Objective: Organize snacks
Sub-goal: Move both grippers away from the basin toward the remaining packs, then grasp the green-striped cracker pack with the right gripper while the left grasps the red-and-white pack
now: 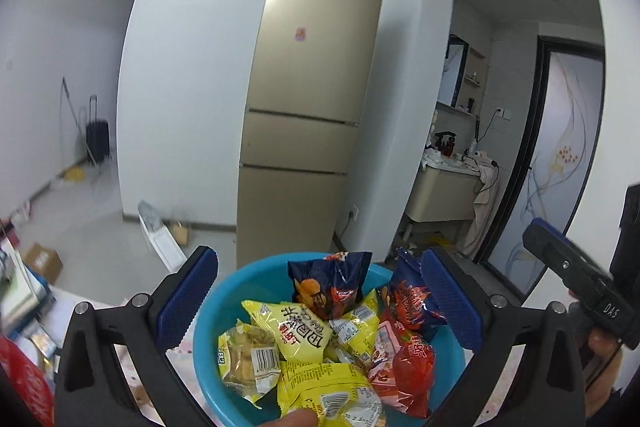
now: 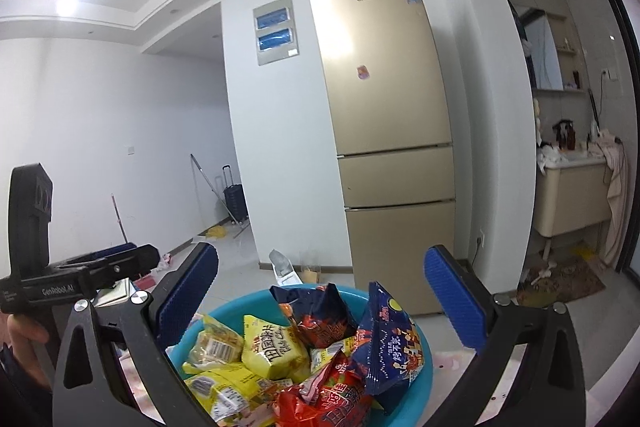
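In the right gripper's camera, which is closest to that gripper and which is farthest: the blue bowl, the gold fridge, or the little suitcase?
1. Blue bowl: just below, between the right gripper's fingers.
2. Gold fridge: across the floor, ahead.
3. Suitcase: far back room, left.

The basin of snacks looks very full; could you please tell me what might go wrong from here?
1. The packets are heaped above the blue basin's rim; the dark blue packet leans over its edge and could slide out.
2. Both grippers, left and right, are open with nothing held, so reaching into the loose pile may knock neighbouring packets off.
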`<state>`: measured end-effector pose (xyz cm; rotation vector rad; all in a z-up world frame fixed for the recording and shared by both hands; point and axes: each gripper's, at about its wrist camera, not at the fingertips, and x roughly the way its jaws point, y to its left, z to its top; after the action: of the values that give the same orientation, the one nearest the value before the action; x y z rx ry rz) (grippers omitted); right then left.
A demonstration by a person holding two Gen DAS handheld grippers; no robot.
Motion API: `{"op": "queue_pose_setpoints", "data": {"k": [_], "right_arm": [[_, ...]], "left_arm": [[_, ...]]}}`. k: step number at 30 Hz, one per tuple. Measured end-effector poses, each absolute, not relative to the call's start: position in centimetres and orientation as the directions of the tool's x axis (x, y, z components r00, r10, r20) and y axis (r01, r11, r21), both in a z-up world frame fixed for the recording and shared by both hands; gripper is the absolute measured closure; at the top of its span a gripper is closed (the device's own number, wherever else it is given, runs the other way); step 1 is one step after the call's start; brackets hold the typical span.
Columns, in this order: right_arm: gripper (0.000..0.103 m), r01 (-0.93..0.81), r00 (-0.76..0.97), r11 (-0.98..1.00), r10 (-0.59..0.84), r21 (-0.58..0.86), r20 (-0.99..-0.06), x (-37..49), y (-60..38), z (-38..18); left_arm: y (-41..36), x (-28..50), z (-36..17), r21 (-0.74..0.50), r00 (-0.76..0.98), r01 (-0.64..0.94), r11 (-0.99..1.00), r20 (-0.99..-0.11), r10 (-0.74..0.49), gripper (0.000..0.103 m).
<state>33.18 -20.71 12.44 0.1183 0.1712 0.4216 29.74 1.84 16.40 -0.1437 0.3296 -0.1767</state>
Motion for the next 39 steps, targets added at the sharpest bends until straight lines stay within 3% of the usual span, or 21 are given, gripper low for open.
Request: {"op": "queue_pose_setpoints", "data": {"k": [12, 16, 39], "right_arm": [[0.000, -0.416, 0.907, 0.908, 0.418, 0.055, -0.052, 27.4, -19.3, 16.0], [0.000, -0.410, 0.911, 0.912, 0.409, -0.002, -0.057, 25.1, -19.2, 16.1], [0.000, -0.443, 0.894, 0.896, 0.440, -0.023, -0.089, 16.7, -20.8, 12.8]], "left_arm": [[-1.5, 23.6, 21.2, -0.051, 0.956, 0.182, 0.982, -0.226, -0.189, 0.000], [-1.8, 21.1, 21.5, -0.019, 0.957, 0.173, 0.985, -0.232, -0.173, 0.000], [-5.3, 13.5, 16.8, 0.063, 0.924, 0.163, 0.985, -0.359, -0.130, 0.000]]}}
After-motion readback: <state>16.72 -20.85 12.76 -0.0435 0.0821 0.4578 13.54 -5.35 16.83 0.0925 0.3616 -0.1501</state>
